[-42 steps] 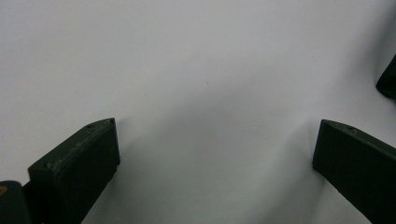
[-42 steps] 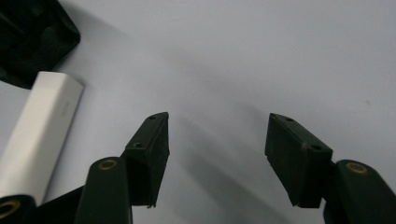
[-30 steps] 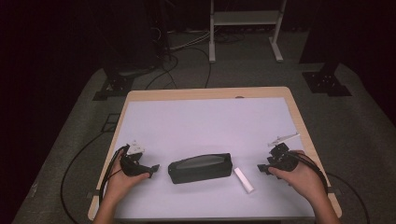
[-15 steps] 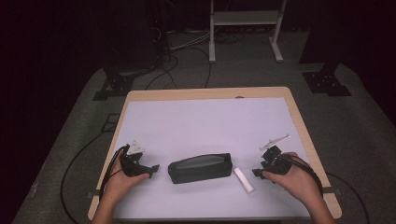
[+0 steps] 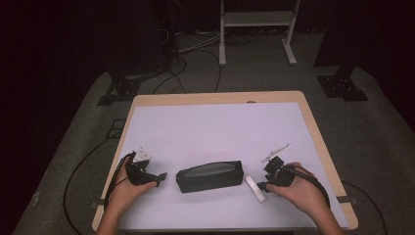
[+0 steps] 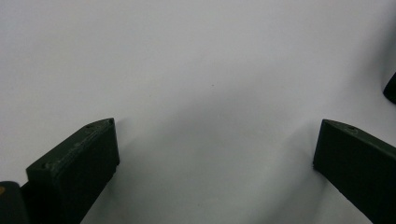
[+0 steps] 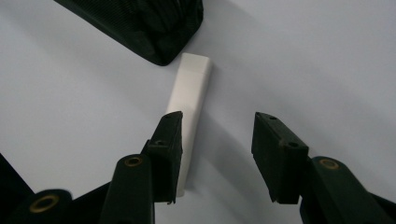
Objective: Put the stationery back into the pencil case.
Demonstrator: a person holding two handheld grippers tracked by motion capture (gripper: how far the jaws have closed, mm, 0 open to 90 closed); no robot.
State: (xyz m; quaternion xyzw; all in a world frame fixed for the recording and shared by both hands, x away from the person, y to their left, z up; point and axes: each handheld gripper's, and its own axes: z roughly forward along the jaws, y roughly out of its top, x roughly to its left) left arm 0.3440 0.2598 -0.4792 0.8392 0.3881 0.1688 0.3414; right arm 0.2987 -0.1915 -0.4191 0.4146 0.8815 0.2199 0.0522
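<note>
A black oblong case (image 5: 210, 176) lies in the middle of the white mat (image 5: 215, 132). Just right of it lies a small white bar (image 5: 255, 188). My right gripper (image 5: 263, 185) is right beside the bar, and its jaws have just been closing. In the right gripper view the white bar (image 7: 194, 93) runs under the left jaw, partly hidden by it. The right gripper (image 7: 217, 121) is open, with bare mat in its gap and the case's corner (image 7: 149, 23) beyond. My left gripper (image 5: 157, 178) rests left of the case. Its jaws stand wide around bare mat in the left gripper view, so this gripper (image 6: 218, 126) is open.
The wooden table edge (image 5: 318, 147) frames the mat. A dark floor with cables (image 5: 191, 63) and a white metal stand (image 5: 257, 24) lie beyond the far edge. A dark sliver of the case (image 6: 391, 88) shows at the right border of the left gripper view.
My right hand has slid left across the mat, up to the white bar. The left hand, the case and the bar have stayed where they were.
</note>
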